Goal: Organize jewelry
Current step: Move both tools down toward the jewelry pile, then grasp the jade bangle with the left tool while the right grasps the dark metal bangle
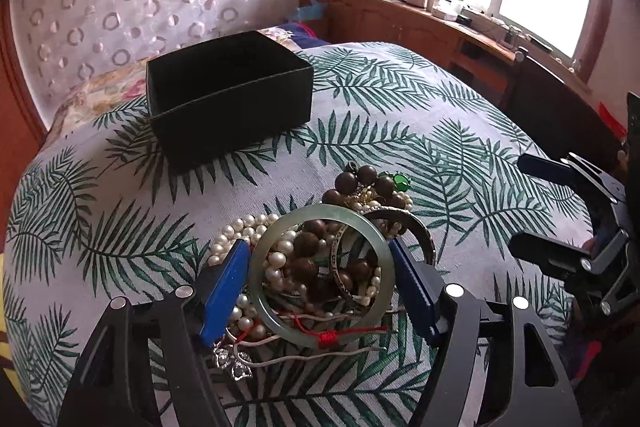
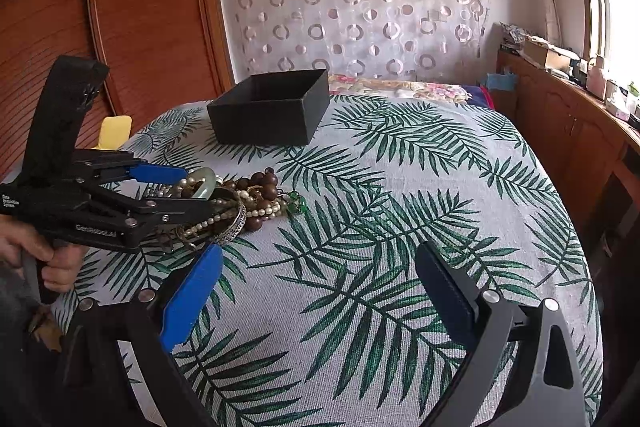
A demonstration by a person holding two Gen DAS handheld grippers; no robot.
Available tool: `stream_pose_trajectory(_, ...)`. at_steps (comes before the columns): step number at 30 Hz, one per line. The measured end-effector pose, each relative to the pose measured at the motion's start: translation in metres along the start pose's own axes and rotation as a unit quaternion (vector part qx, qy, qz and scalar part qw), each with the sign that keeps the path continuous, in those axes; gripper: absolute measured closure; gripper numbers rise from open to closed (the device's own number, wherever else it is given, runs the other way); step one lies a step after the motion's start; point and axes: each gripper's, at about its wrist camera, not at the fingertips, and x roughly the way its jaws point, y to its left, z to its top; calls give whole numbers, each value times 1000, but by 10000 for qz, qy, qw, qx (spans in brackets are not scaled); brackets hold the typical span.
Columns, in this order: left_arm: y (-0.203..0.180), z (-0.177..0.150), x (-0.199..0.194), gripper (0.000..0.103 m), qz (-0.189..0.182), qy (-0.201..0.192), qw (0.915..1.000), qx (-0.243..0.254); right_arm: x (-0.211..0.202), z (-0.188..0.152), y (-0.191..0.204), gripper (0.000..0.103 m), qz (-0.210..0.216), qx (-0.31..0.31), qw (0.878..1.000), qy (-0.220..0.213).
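**Bangle between my left claw's pads**

Fingers of my left claw (image 1: 320,279) stand on either side of a pale green bangle (image 1: 320,337); the blue pads sit right at its outer rim, but I cannot tell whether they press it yet. The bangle lies nearly flat atop the jewelry heap (image 1: 352,219), its open face turned up toward me. Pearl strands, brown wooden beads and a silver bracelet tangle under and through the ring, so I cannot follow where each strand ends. A red cord and a small silver charm lie just below my pads, partly covered by the left finger. My right claw (image 2: 320,291) is spread wide with nothing between its fingers, only the leaf-print cloth (image 2: 400,227) under it, the heap off to its left. Farther ahead of both claws sits a black open box (image 1: 228,99); its inside is too dark for me to make out any contents.
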Motion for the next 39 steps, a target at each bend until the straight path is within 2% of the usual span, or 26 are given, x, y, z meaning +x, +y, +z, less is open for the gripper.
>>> stream_pose_trajectory(8, 4, -2, -21, 35, 124, -311, 9994, -110, 6, 8, 6, 7, 112, -153, 9998, 91)
stream_pose_trajectory(9, 5, -1, -24, 35, 119, -359, 9992, -143, 7, 9, 7, 11, 180, -178, 9996, 119)
stream_pose_trajectory(11, 9, -2, -32, 35, 133, -459, 9986, -224, 13, 13, 11, 26, 321, -216, 9990, 219)
stream_pose_trajectory(14, 13, -3, -41, 35, 217, -581, 9976, -308, 23, 18, 18, 43, 552, -277, 9974, 360)
stream_pose_trajectory(17, 18, -6, -49, 35, 296, -686, 9965, -388, 35, 22, 22, 56, 808, -110, 9947, 622)
stream_pose_trajectory(19, 21, -8, -52, 35, 299, -718, 9960, -444, 41, 24, 27, 60, 929, -66, 9932, 704)
stream_pose_trajectory(24, 25, -14, -58, 35, 356, -796, 9948, -525, 53, 25, 35, 65, 904, -46, 9924, 829)
stream_pose_trajectory(27, 26, -16, -60, 35, 347, -839, 9943, -557, 58, 25, 36, 73, 851, -56, 9924, 887)
stream_pose_trajectory(29, 26, -18, -60, 35, 336, -851, 9942, -562, 60, 25, 37, 84, 839, -81, 9921, 932)
stream_pose_trajectory(32, 28, -19, -61, 35, 308, -865, 9941, -570, 61, 24, 38, 95, 826, -164, 9917, 977)
stream_pose_trajectory(39, 28, -16, -62, 35, 324, -928, 9934, -597, 52, 29, 36, 97, 850, -344, 9924, 819)
